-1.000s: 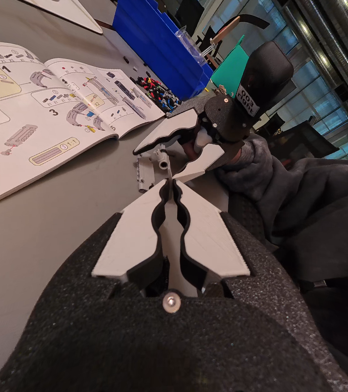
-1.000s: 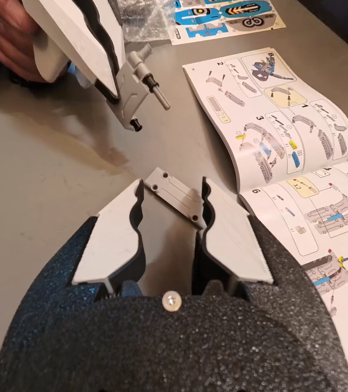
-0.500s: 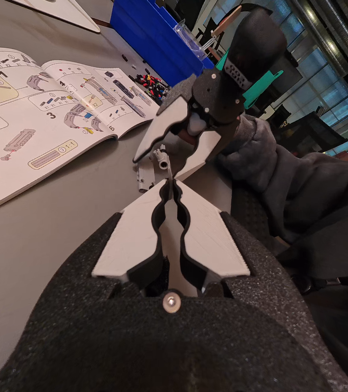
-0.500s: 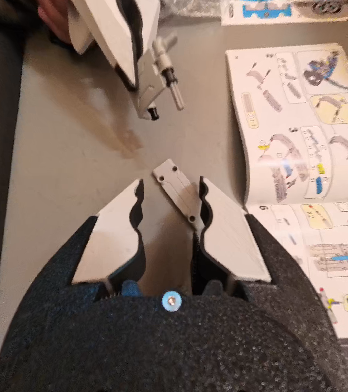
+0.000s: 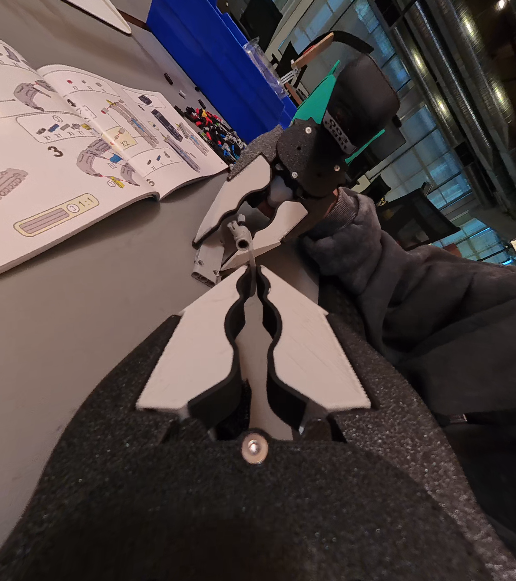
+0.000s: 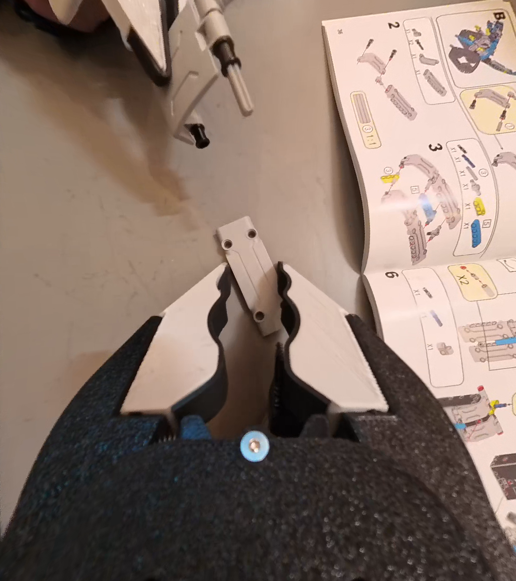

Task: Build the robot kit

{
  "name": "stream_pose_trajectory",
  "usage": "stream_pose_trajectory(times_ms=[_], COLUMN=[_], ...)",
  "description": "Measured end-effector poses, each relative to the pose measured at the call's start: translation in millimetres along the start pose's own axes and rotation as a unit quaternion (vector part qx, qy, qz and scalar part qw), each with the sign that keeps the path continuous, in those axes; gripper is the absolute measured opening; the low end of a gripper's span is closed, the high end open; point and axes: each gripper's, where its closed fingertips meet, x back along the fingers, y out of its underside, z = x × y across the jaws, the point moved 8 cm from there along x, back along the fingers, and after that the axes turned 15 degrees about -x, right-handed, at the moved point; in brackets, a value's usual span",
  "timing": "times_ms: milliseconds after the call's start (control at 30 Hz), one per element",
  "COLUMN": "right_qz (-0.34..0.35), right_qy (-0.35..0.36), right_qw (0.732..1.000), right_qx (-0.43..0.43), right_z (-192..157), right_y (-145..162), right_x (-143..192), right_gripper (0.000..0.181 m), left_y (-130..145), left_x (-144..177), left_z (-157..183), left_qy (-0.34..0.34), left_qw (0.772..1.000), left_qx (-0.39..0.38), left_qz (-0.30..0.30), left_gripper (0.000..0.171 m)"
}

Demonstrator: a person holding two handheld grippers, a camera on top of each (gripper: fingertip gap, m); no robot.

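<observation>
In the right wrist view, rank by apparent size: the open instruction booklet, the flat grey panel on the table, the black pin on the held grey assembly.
1. Instruction booklet, largest.
2. Flat grey panel between the right gripper's open fingers.
3. Black pin, smallest, on the grey assembly in the left gripper.

Gripper fingers (image 6: 187,339): matt grey plastic, fine layer ridges, black rubbery liners. Gripper body (image 5: 250,503): rough black foam; shiny metal screw (image 6: 254,446). Grey panel (image 6: 250,276): smooth plastic. Booklet (image 6: 439,157): glossy paper. Table (image 6: 77,220): matt, scuffed. Sleeve (image 5: 407,298): soft fleece.
</observation>
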Motion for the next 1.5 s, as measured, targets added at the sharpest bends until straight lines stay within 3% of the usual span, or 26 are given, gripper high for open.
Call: stream_pose_trajectory(times_ms=[133, 300, 433, 1100, 1500], right_qz=[0.050, 0.179, 0.224, 0.210, 0.217], right_qy=[0.028, 0.004, 0.008, 0.106, 0.115], right_qw=[0.998, 0.984, 0.974, 0.967, 0.964], right_qx=[0.007, 0.019, 0.023, 0.101, 0.105], right_z=[3.8, -5.4, -9.9, -18.2, -17.3], right_y=[0.5, -13.1, -19.5, -20.7, -21.1], right_x=[11.1, 38.1, 41.6, 32.9, 36.1], right_gripper=[0.026, 0.026, 0.026, 0.026, 0.026], left_y=[-0.6, -2.9, -2.3, -2.0, -1.8], left_x=[1.7, 4.0, 3.8, 3.3, 2.7], left_z=[-1.6, -1.6, -2.0, -2.9, -1.9], left_qy=[0.000, 0.037, 0.041, 0.040, 0.044], left_qw=[1.000, 0.998, 0.997, 0.997, 0.997], left_qx=[0.008, 0.045, 0.051, 0.052, 0.052], left_qz=[0.006, 0.036, 0.036, 0.035, 0.032], left_gripper=[0.001, 0.001, 0.001, 0.001, 0.001])
